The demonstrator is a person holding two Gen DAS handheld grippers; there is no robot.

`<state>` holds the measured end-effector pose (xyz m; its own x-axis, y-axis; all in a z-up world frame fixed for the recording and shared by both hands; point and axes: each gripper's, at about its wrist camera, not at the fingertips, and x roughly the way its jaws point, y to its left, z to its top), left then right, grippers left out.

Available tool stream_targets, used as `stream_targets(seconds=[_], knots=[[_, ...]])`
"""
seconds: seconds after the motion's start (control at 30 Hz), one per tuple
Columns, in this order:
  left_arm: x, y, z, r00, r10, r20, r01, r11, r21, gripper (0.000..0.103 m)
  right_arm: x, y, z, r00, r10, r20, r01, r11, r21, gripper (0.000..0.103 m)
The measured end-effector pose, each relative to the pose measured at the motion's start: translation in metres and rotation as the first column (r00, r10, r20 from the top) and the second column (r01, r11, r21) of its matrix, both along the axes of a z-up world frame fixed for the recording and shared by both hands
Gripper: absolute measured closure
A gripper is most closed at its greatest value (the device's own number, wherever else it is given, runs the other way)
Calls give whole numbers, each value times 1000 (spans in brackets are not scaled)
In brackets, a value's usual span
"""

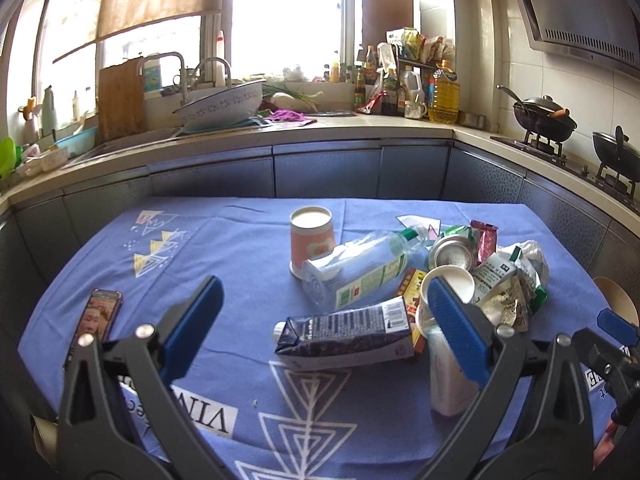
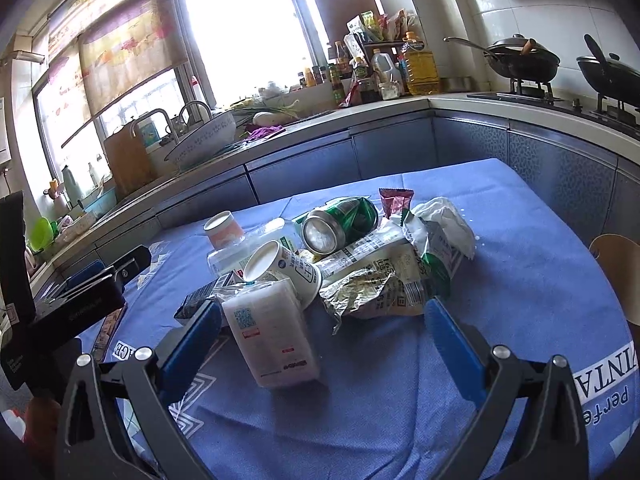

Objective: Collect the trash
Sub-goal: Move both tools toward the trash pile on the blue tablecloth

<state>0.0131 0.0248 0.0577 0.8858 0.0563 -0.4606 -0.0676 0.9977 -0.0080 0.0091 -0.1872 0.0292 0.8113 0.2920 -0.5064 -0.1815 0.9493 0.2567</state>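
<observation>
Trash lies in a heap on the blue tablecloth. A dark drink carton lies on its side just ahead of my left gripper, which is open and empty. Behind the carton are a clear plastic bottle, an upturned orange paper cup, a green can and crumpled wrappers. A white packet stands between the open fingers of my right gripper, untouched. Beyond it lie a white paper cup, the can and foil wrappers.
A phone lies on the cloth at the left. The right gripper shows at the left wrist view's right edge. Kitchen counters with a sink, bottles and two woks surround the table. A wooden chair back stands at the right.
</observation>
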Motion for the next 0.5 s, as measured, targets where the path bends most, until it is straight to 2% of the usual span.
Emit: stream_targets(seconds=[0.5], knots=[[-1, 2, -3, 1000, 1, 7, -1, 1000, 4, 5, -1, 0, -1, 1000, -7, -3, 7, 1000, 3, 4]])
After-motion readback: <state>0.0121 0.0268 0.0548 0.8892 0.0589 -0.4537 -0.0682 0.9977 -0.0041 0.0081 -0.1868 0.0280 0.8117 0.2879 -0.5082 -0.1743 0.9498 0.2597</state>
